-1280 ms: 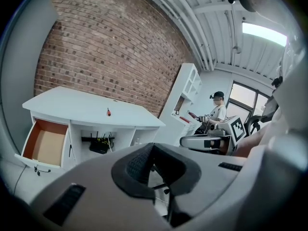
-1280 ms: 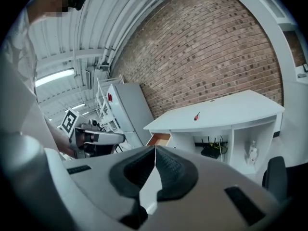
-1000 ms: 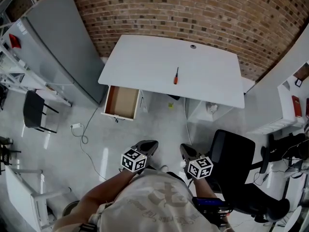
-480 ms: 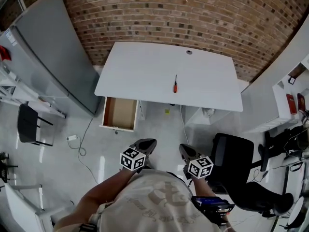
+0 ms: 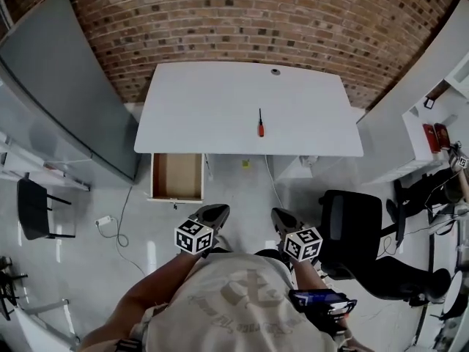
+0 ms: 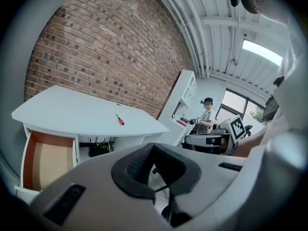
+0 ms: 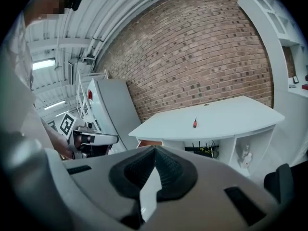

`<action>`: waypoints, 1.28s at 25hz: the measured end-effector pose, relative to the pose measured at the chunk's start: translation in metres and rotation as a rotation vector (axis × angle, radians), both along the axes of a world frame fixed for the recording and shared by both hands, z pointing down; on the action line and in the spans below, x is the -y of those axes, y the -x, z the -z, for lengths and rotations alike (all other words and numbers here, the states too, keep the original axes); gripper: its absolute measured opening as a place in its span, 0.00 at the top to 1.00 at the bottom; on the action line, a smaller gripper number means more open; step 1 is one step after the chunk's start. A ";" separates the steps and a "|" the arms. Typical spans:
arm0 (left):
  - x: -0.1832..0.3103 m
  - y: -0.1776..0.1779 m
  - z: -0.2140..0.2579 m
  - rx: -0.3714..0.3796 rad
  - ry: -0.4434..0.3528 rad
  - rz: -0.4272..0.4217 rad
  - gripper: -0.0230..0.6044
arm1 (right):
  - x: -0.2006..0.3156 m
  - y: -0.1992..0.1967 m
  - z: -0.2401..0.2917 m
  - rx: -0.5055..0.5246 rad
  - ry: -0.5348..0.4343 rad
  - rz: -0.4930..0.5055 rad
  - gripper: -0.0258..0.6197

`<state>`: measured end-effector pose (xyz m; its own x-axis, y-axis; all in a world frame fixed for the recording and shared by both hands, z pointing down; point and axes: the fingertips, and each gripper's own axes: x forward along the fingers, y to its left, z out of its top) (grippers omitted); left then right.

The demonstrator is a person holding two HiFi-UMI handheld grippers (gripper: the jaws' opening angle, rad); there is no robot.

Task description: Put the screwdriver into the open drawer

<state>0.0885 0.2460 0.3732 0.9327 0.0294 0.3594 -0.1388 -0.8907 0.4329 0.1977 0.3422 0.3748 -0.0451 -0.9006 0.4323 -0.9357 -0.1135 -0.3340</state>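
Observation:
An orange-handled screwdriver lies near the middle of the white desk, far from both grippers. It also shows in the left gripper view as the screwdriver and in the right gripper view as the screwdriver. The open drawer sticks out under the desk's left end, its brown floor bare; the drawer shows low at the left. My left gripper and right gripper hang over the floor in front of the desk, both shut with nothing between their jaws.
A grey cabinet stands left of the desk and white shelving to its right. A black office chair is close to my right gripper. A cable and plug lie on the floor. A brick wall backs the desk.
Both grippers have travelled forward with me toward the desk, which now sits nearer and more centred in the head view. Screwdriver and drawer have not moved.

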 end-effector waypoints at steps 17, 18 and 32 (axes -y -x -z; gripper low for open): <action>0.041 0.027 0.005 -0.026 -0.020 0.036 0.93 | 0.043 0.024 -0.011 -0.038 0.019 0.023 0.93; 0.045 0.029 0.005 -0.024 -0.020 0.047 0.93 | 0.046 0.025 -0.012 -0.030 0.017 0.023 0.93; 0.099 0.002 -0.005 -0.010 -0.002 0.123 0.93 | 0.106 -0.024 -0.024 -0.009 0.031 0.012 0.92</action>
